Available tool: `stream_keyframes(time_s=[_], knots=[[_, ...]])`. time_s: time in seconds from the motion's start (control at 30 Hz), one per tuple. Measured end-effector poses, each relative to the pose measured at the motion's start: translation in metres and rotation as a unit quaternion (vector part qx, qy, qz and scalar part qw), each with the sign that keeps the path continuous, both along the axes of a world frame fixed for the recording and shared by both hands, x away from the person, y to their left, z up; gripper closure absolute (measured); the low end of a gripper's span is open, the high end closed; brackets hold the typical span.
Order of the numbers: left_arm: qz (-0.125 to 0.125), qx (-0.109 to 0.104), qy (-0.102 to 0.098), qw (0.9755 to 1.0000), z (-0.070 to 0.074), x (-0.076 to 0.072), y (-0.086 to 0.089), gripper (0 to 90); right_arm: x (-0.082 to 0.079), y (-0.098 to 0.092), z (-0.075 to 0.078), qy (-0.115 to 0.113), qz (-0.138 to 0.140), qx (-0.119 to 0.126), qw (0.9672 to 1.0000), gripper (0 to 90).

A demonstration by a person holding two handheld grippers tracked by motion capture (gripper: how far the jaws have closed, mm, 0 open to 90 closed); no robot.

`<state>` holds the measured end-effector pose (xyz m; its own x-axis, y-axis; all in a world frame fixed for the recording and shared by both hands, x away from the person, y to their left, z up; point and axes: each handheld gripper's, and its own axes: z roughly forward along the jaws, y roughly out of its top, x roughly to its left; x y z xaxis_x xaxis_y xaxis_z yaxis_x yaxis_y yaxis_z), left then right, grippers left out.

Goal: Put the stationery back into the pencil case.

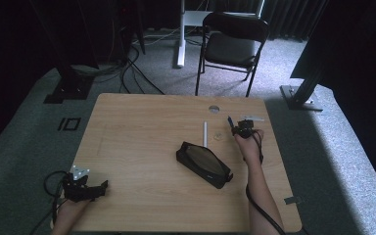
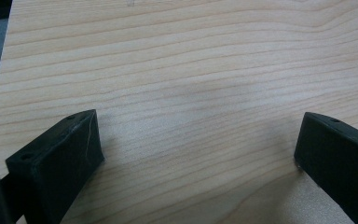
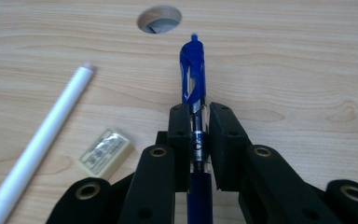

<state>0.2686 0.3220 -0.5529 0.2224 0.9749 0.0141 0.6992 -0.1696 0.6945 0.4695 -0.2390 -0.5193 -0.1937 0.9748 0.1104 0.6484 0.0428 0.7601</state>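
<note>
Table of pale wood carries a black pencil case near its middle, with a white stick and small eraser beyond it. Right gripper pinches a blue pen lengthwise between its pads, near the far right edge. Left gripper rests spread at the near left corner, nothing between its jaws.
</note>
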Motion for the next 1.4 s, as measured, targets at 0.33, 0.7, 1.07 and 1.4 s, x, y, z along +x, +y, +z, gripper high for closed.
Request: stream_keyframes(time_s=[0.33, 0.7, 1.07, 1.4], knots=[[0.000, 0.000, 0.000, 1.0000, 0.000, 0.000, 0.000, 0.9, -0.009, -0.001, 0.014, -0.010, 0.019, 0.013, 0.9997, 79.5], [0.000, 0.000, 0.000, 1.0000, 0.000, 0.000, 0.000, 0.9, -0.022, -0.006, 0.030, -0.017, 0.035, 0.019, 0.9991, 79.5], [0.000, 0.000, 0.000, 1.0000, 0.000, 0.000, 0.000, 0.9, -0.037, -0.011, 0.042, -0.019, 0.067, 0.034, 0.9970, 79.6], [0.000, 0.000, 0.000, 1.0000, 0.000, 0.000, 0.000, 0.9, -0.056, -0.004, 0.061, -0.047, 0.115, 0.041, 0.9913, 79.5]])
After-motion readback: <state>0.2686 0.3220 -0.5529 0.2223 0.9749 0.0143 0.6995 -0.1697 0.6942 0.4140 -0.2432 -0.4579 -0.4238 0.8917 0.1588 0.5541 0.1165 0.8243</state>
